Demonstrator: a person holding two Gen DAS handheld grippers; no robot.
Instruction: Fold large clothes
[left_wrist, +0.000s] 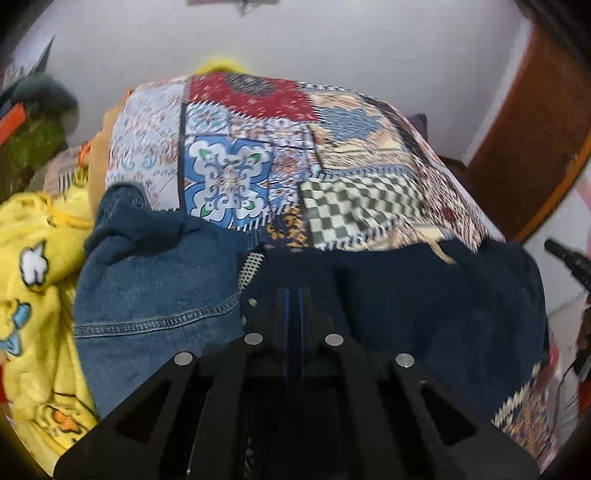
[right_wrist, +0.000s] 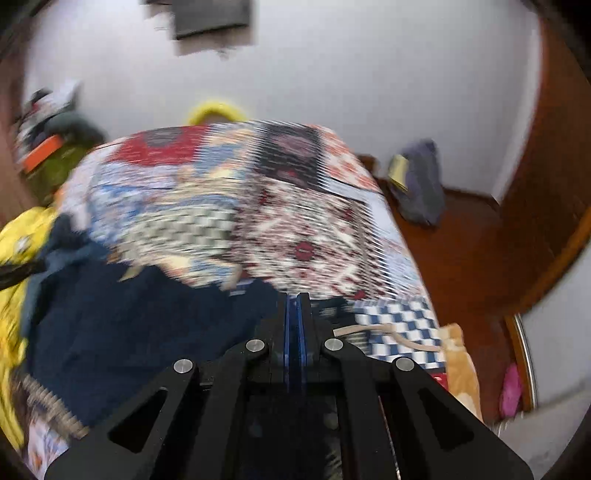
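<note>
A dark navy garment (left_wrist: 424, 310) lies across the near side of a bed with a patchwork cover (left_wrist: 258, 155). My left gripper (left_wrist: 294, 295) is shut on the garment's near edge. In the right wrist view the same navy garment (right_wrist: 140, 325) spreads to the left, and my right gripper (right_wrist: 294, 301) is shut at its right edge; the blur hides whether cloth is pinched. A beige drawstring (right_wrist: 384, 332) trails to the right of the right gripper. The right gripper's tip also shows in the left wrist view (left_wrist: 569, 258).
Blue jeans (left_wrist: 155, 302) and a yellow cartoon-print garment (left_wrist: 33, 295) lie at the bed's left. A white wall (left_wrist: 295, 48) is behind the bed. A brown wooden floor (right_wrist: 454, 258), a grey-blue bundle (right_wrist: 421, 181) and a wooden door (right_wrist: 554, 166) are to the right.
</note>
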